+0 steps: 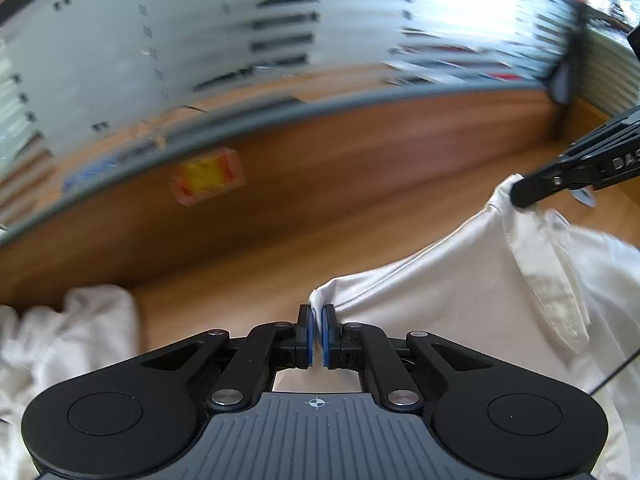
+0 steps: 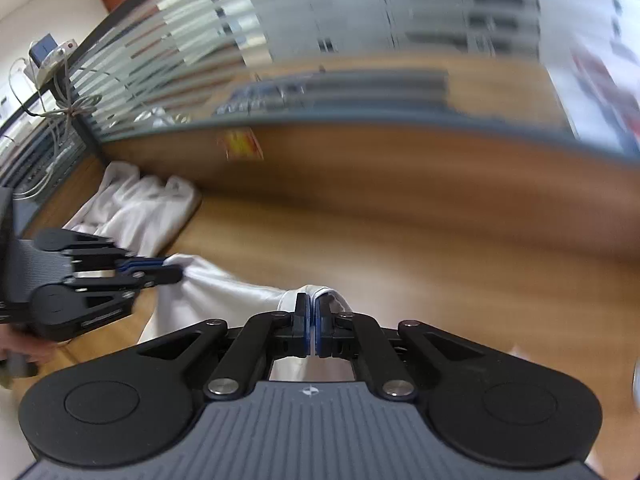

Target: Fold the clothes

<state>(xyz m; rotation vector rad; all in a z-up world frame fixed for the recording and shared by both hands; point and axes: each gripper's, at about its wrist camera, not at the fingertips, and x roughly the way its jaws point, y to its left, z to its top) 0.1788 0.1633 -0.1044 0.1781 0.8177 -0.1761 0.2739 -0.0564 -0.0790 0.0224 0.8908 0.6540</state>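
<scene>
Both tools, L (image 1: 316,334) & R (image 2: 312,330), clamp shirt (image 1: 460,292) edge above bare desk (image 1: 360,200).

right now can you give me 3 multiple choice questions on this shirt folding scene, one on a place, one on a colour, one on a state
1. Where does the second heap of cloth lie?
A. on the wooden table by the glass partition
B. on a chair
C. in a basket

2. What colour is the shirt held between the grippers?
A. blue
B. white
C. black

3. How do the left gripper and right gripper stand?
A. both wide open
B. one open, one shut
C. both shut on the shirt

Answers:
1 A, it rests on the table near the striped glass partition.
2 B, the fabric is white.
3 C, cloth is pinched between each pair of blue pads.
</scene>
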